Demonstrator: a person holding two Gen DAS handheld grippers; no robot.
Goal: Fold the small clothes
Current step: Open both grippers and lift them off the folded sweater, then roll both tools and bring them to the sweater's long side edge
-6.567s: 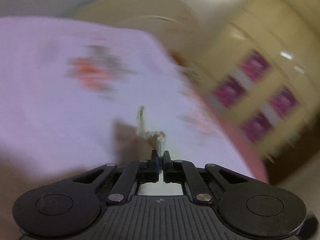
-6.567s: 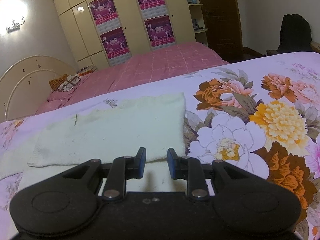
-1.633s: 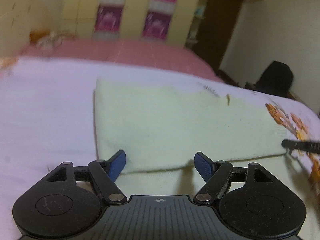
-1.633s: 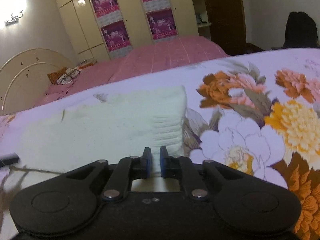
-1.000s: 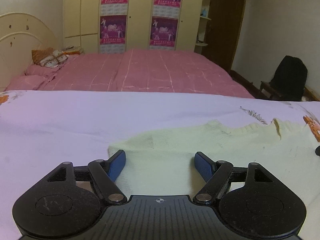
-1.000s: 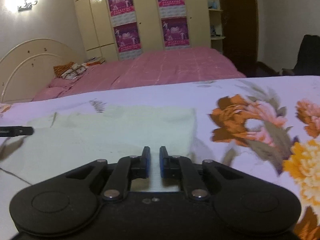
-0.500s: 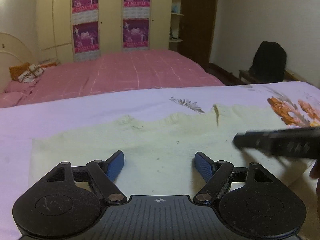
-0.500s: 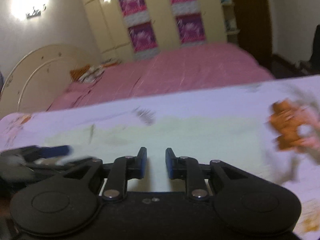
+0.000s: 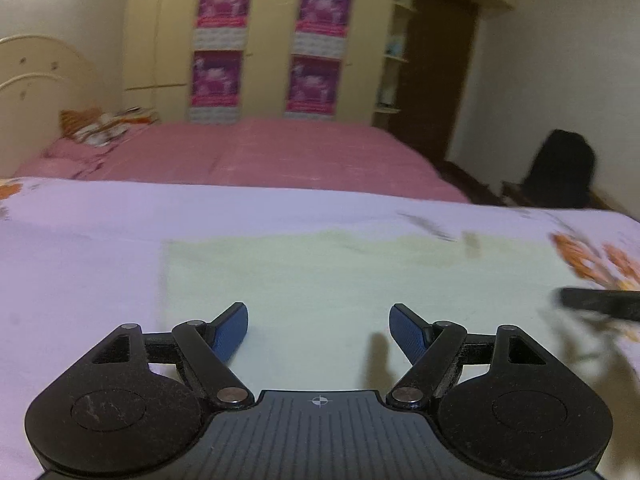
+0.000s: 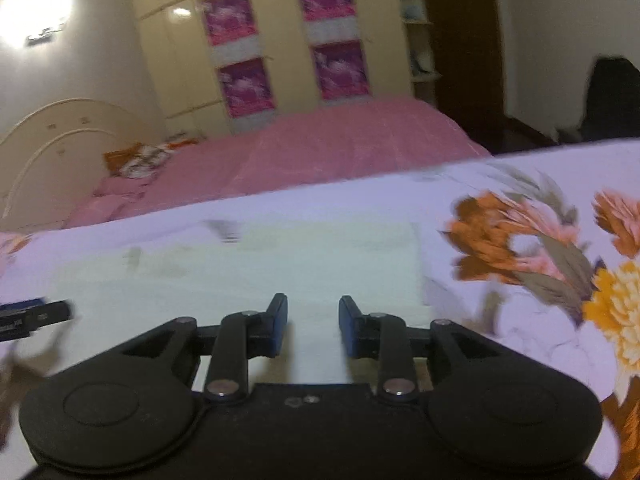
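Observation:
A pale cream knitted garment (image 9: 320,276) lies folded flat on the lilac flowered bedspread (image 9: 80,248). My left gripper (image 9: 319,322) hovers over its near left part, open wide, with nothing between the blue pads. In the right wrist view the same garment (image 10: 280,264) stretches left of the big orange flowers. My right gripper (image 10: 313,322) is above its near right part, jaws opening, and nothing is pinched between them. A fingertip of the right gripper (image 9: 600,304) shows at the right edge of the left view; the left gripper's tip (image 10: 32,316) shows at the left edge of the right view.
Behind the work surface lies a pink bed (image 9: 260,152) with a cream headboard (image 9: 36,80) and a patterned pillow (image 9: 96,122). Cream wardrobes with purple posters (image 9: 312,48) fill the back wall. A dark door (image 9: 436,80) and a black bag (image 9: 560,168) stand at the right.
The right gripper's jaws have parted from nearly shut and let go of the garment's edge. The left gripper has shifted sideways over the garment, still wide open. The garment now lies flat.

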